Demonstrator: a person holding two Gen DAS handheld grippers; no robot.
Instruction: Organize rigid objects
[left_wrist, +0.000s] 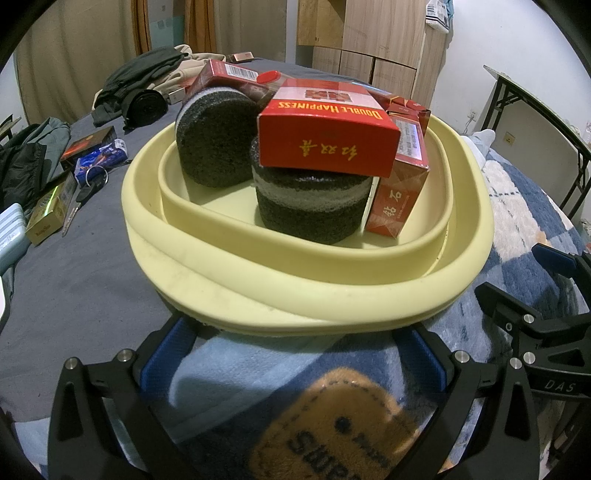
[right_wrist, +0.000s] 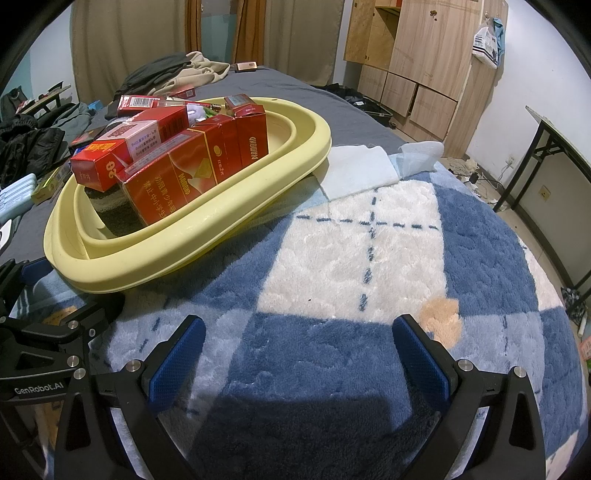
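bed: grey sheet (left_wrist: 74, 280) w/ blue-white plush blanket (right_wrist: 351, 258) on near part
basin: yellow basin (left_wrist: 177, 258) sits at blanket edge, just ahead of L gripper
contents: red boxes (left_wrist: 328, 144) stacked on 2 dark foam rolls (left_wrist: 310, 210), more red cartons upright at the side; most of the load looks in already
left over: loose boxes (left_wrist: 92, 151), keys on sheet left of basin, not sorted yet
L gripper (left_wrist: 295, 354): fingers wide, empty
R gripper (right_wrist: 299, 350): wide apart, empty, over blanket, near basin
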